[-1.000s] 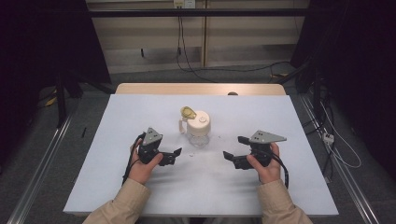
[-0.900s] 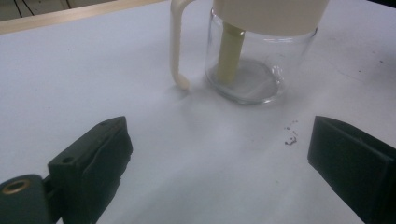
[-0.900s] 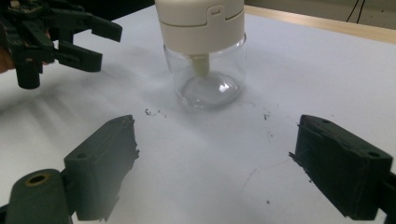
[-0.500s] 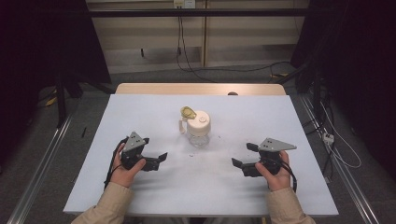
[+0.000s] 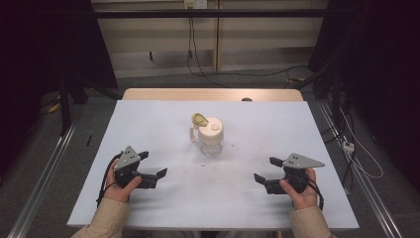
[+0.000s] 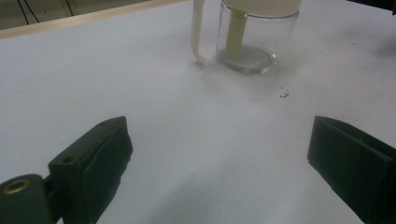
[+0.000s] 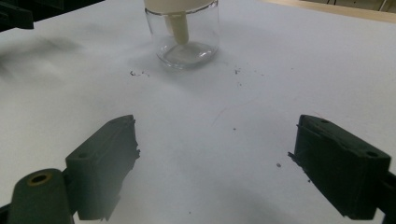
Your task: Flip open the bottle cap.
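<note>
— High view check: what do you count on the table (image 5: 148,124)?

— I count one glass jar (image 5: 210,136) with a cream lid, standing upright at the middle, and one yellowish cap (image 5: 200,119) flipped open at its far-left edge.

— And the grippers?

— Two. My left gripper (image 5: 152,165) and right gripper (image 5: 265,171) sit near the front edge, well apart from the jar, either side. Both have jaws spread wide, nothing between them.

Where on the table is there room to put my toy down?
Lots of room: the near strip between the left gripper and right gripper, and both far corners of the table. Only the middle is taken, by the jar.
</note>
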`<action>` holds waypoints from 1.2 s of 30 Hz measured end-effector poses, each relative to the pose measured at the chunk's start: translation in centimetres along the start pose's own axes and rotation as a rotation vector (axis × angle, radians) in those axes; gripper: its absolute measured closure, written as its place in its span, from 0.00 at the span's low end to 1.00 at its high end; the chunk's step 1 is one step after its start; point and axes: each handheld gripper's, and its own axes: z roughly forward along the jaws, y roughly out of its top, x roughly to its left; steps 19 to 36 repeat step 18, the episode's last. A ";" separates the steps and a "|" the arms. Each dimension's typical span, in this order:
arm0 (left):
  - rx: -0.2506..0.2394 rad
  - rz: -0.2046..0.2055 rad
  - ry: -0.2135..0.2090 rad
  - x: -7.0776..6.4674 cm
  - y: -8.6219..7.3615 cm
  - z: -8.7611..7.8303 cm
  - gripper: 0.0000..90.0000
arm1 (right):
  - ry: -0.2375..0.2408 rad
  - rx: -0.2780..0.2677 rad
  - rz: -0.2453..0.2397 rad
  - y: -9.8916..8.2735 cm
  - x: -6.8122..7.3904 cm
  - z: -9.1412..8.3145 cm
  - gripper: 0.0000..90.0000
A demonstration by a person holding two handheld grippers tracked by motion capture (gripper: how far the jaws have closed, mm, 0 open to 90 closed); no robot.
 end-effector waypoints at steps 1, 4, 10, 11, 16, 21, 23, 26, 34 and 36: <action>0.003 0.006 0.003 0.0 -0.1 -0.2 0.07 | -0.003 0.000 0.000 -0.1 0.0 -0.1 0.14; 0.000 0.003 0.001 0.1 -0.3 -0.7 0.06 | -0.010 -0.001 0.000 -0.4 0.0 -0.5 0.14; 0.000 0.014 -0.005 0.4 -0.8 -1.3 0.07 | -0.008 0.005 0.008 -1.1 -0.1 -0.9 0.14; 0.001 0.006 -0.003 0.4 -0.8 -1.4 0.06 | -0.008 0.004 0.005 -1.1 -0.1 -0.9 0.14; -0.004 -0.005 0.003 0.8 -1.0 -1.5 0.06 | -0.011 0.003 0.000 -1.2 -0.1 -0.8 0.14; -0.007 -0.023 0.003 1.0 -1.0 -1.6 0.07 | -0.010 0.011 -0.005 -1.2 -0.2 -0.6 0.14; -0.007 -0.023 0.003 1.0 -1.0 -1.6 0.07 | -0.010 0.011 -0.005 -1.2 -0.2 -0.6 0.14; -0.007 -0.023 0.003 1.0 -1.0 -1.6 0.07 | -0.010 0.011 -0.005 -1.2 -0.2 -0.6 0.14; -0.007 -0.023 0.003 1.0 -1.0 -1.6 0.07 | -0.010 0.011 -0.005 -1.2 -0.2 -0.6 0.14; -0.007 -0.023 0.003 1.0 -1.0 -1.6 0.07 | -0.010 0.011 -0.005 -1.2 -0.2 -0.6 0.14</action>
